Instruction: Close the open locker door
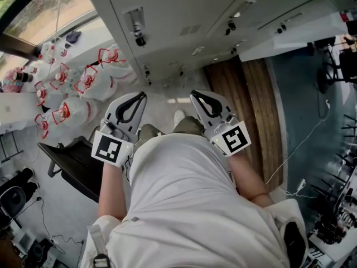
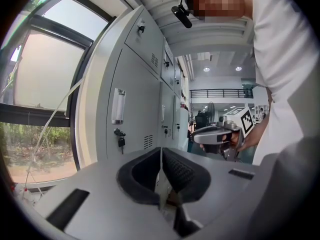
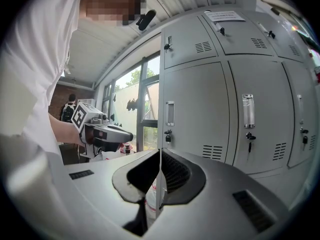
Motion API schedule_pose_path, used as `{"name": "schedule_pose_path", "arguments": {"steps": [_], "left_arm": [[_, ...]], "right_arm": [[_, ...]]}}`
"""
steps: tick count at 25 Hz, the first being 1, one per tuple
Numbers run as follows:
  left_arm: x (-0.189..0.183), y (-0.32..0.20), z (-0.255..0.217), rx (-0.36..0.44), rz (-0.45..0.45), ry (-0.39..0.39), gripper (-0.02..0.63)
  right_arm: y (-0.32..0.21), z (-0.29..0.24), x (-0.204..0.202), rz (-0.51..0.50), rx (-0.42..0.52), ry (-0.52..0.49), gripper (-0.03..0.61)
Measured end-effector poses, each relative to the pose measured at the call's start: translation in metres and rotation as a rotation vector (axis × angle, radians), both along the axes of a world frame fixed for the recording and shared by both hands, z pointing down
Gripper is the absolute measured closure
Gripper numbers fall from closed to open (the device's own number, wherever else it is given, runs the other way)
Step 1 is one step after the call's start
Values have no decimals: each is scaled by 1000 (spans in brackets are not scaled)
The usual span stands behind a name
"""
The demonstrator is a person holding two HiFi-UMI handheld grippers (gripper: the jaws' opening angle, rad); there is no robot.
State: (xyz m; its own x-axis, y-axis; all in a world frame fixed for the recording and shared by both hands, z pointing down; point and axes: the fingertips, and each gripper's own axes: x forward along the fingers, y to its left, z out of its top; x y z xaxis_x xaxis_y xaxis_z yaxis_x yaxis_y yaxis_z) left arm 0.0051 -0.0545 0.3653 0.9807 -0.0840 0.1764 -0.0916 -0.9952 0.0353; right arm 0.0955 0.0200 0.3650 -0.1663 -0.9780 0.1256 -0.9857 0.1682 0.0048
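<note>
- Left gripper [image 1: 140, 96]: jaws pressed together along their whole length, nothing between the dark pads [image 2: 182, 171]. Clenched and empty.
- Right gripper [image 1: 194, 95]: same state, with its pads [image 3: 175, 171] meeting on a thin seam and no object caught. Clenched and empty.
- Both were held side by side at the person's waist, roughly level, tips towards the lockers [image 1: 184, 15] and clear of them.
- Each showed in the other's view. The right gripper [image 2: 215, 135] appeared off to the side in the left gripper view, and the left gripper [image 3: 106, 132] likewise in the right gripper view.
- The grey locker doors straight ahead were flush, with keys [image 3: 168, 137] hanging in the locks.
- Open locker door [image 1: 290, 41]: a pale panel jutting out from the row at the person's right in the head view, well apart from both grippers.
- Water bottles [image 1: 83, 82] with red handles stood on the floor at the left, below the window [image 2: 45, 74].
</note>
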Motion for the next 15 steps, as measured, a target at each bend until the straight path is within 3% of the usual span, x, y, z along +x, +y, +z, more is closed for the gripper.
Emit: {"name": "schedule_pose_path", "arguments": {"steps": [15], "left_arm": [[1,2,3,-7,-2,-14,612]], "right_arm": [[-3,3,-3,-25,-15,15,558]]}}
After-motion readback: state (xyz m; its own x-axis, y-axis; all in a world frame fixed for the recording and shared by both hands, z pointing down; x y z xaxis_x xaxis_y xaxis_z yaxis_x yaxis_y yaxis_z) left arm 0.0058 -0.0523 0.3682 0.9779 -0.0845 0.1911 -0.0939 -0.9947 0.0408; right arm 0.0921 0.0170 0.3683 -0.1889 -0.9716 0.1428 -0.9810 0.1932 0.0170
